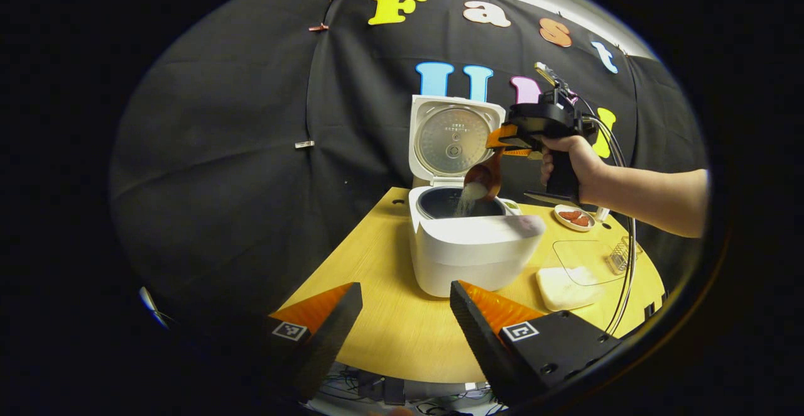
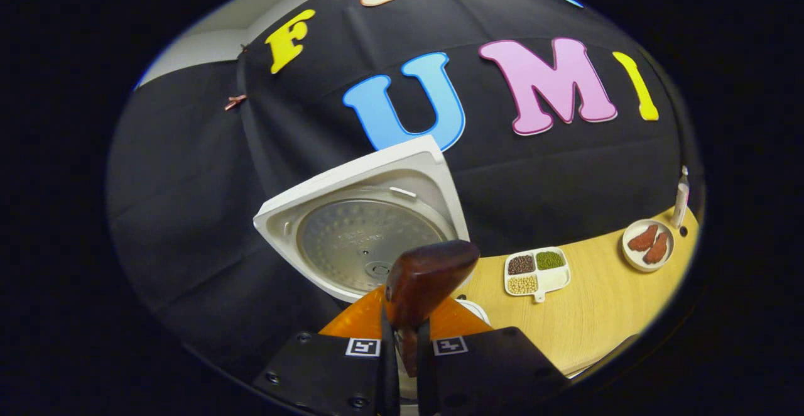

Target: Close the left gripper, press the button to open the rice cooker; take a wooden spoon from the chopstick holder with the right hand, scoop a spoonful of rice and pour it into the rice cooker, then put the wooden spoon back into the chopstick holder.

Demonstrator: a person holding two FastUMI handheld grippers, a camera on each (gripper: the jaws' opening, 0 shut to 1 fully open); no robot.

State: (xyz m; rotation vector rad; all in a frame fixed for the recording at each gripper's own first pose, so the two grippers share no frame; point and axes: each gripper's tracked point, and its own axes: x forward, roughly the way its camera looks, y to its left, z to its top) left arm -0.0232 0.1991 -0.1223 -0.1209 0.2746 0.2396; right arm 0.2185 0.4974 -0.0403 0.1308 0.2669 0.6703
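In the left gripper view I see my right gripper right of frame centre, held by a hand, clamped on the handle of the wooden spoon. The spoon's long axis runs steeply from the gripper down and to the left, bowl end lowest and tipped over the open rice cooker, with rice streaming into the pot. The cooker's lid stands upright behind it. The cooker sits mid-frame on the counter. My left gripper at the bottom is spread wide and holds nothing.

In the right gripper view the gripper is nearly closed, pinching the spoon, whose bowl points up and away toward the lid.
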